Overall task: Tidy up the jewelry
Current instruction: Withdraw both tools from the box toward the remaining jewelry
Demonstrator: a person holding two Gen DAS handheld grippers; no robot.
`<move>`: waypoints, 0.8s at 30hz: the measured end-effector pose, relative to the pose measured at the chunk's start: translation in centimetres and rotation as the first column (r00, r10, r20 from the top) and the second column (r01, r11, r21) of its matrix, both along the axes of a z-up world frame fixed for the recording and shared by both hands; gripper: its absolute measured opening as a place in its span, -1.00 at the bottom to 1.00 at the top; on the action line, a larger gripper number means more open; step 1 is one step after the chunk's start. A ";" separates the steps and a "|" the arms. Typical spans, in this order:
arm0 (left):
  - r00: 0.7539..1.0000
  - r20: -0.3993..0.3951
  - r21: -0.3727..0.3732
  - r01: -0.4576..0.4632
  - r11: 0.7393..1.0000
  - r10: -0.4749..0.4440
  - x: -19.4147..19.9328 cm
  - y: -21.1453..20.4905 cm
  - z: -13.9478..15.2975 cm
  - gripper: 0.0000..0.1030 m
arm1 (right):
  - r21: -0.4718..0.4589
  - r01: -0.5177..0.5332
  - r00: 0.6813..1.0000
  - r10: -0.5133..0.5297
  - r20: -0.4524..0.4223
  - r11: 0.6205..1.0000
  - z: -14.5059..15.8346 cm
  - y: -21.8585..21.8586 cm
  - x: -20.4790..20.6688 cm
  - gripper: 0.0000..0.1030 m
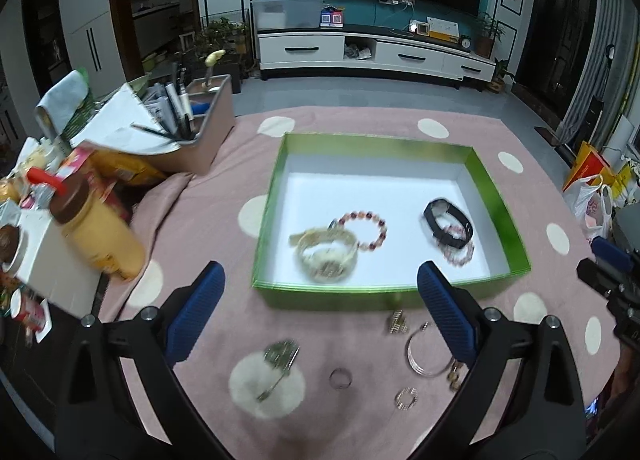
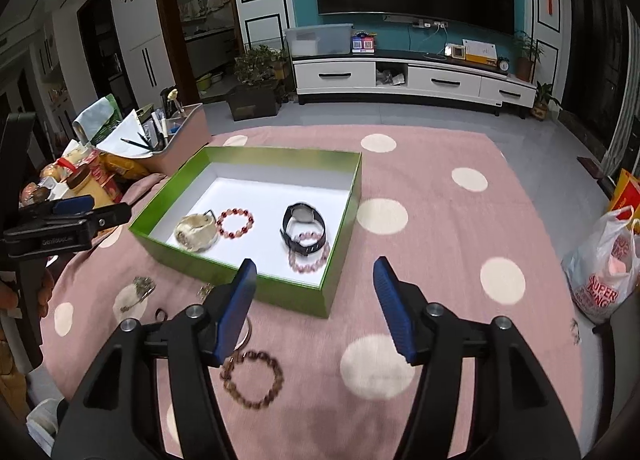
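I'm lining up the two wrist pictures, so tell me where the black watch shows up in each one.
Left wrist view: the black watch lies in the right part of the green box, overlapping a pink bead bracelet.
Right wrist view: the black watch sits just left of picture centre, near the box's right wall, its lower strap over the same pink bracelet.
Shared landmark: the red bead bracelet beside the pale watch.

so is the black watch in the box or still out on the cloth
In the box. The black watch lies on the white floor of the green box, overlapping a pink bead bracelet.
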State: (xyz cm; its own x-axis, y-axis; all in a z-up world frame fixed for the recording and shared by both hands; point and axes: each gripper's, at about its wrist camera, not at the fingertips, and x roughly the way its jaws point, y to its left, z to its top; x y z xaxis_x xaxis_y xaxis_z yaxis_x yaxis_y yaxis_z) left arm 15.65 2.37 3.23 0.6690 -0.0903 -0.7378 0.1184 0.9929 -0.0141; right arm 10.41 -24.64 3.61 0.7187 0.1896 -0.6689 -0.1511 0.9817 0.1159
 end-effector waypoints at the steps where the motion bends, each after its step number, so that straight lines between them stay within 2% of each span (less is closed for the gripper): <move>1: 1.000 0.003 0.006 -0.003 1.000 0.003 -0.8 0.4 -0.1 0.91 | 0.004 -0.002 1.000 0.002 -0.004 1.000 -0.1 0.0 -0.4 0.19; 12: 1.000 -0.020 0.020 -0.023 1.000 0.023 -6.5 2.6 -2.3 0.92 | 0.045 -0.068 0.997 0.070 -0.045 0.997 -1.1 1.3 -4.2 0.24; 24: 0.997 -0.038 0.044 0.065 0.997 -0.063 -10.4 -0.7 -5.3 0.92 | 0.041 -0.126 0.982 0.131 -0.137 0.991 -5.0 3.3 -6.6 0.24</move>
State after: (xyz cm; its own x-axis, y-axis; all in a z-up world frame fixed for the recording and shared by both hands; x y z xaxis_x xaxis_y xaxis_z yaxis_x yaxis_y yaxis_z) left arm 5.22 1.64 -2.08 0.6352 -0.0976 -0.7662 0.1817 0.9830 0.0255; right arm 3.77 -21.35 -1.39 0.5872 0.2972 -0.7529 -0.2558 0.9506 0.1757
